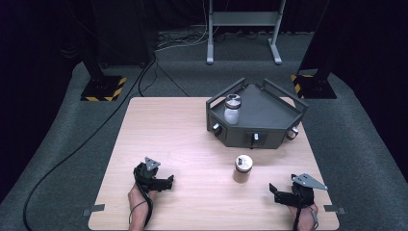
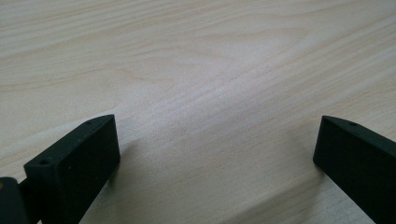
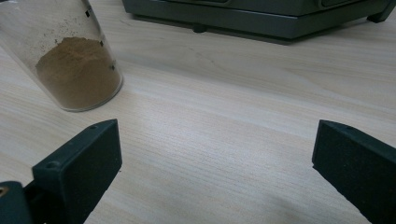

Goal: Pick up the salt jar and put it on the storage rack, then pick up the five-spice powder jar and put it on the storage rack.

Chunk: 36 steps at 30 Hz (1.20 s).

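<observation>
High view: left gripper [image 1: 166, 182] and right gripper [image 1: 275, 190] are rested low on the wooden surface [image 1: 183, 139], near its front edge, well apart. Brown jar [image 1: 242, 168] is stood upright btwn them, nearer the right gripper, untouched. White jar [image 1: 232, 109] is seen in the grey tray [image 1: 269, 113] behind.

Left gripper view: jaws are spread wide, bare wood btwn them.

Right gripper view: jaws are spread wide, nothing held; brown jar [image 3: 70, 60] w/ powder is seen ahead-left, clear of them. Tray [image 3: 261, 18] edge beyond.
</observation>
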Tool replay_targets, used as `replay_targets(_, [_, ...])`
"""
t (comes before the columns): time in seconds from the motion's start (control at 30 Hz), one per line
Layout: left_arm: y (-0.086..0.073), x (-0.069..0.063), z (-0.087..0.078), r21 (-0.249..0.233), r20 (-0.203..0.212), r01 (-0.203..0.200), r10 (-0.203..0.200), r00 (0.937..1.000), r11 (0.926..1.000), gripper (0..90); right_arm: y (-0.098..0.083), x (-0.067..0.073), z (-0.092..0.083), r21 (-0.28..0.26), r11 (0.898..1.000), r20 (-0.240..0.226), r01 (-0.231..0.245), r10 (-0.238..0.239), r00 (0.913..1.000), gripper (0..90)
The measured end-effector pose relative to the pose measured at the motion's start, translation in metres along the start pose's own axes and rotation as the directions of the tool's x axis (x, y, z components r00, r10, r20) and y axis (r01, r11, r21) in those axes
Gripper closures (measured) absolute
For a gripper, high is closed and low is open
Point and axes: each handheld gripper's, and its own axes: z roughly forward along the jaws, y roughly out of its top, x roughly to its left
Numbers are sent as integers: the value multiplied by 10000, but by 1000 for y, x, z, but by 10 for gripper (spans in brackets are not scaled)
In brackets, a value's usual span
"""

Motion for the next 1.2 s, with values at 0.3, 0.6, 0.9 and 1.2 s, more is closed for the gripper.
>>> replay_targets(0.3, [0, -1, 0, 3, -23, -3, 3, 10000, 10000, 2, 2, 1, 1, 100, 9999, 4, 128, -128, 9999, 6])
replay_targets(0.6, [0, 0, 0, -7, -14, 3, -3, 10000, 10000, 3, 1, 2, 0, 58, 9999, 52, 124, -124, 9999, 2])
replay_targets(0.9, [0, 0, 0, -12, 6, 16, -16, 10000, 10000, 4, 2, 12, 2, 144, 9996, 549, 227, -234, 9982, 0])
replay_targets(1.2, [-1, 2, 0, -54, 78, 98, -97, 9999, 9999, 4, 11, 23, 7, 617, 9980, 1232, -136, 59, 9924, 0])
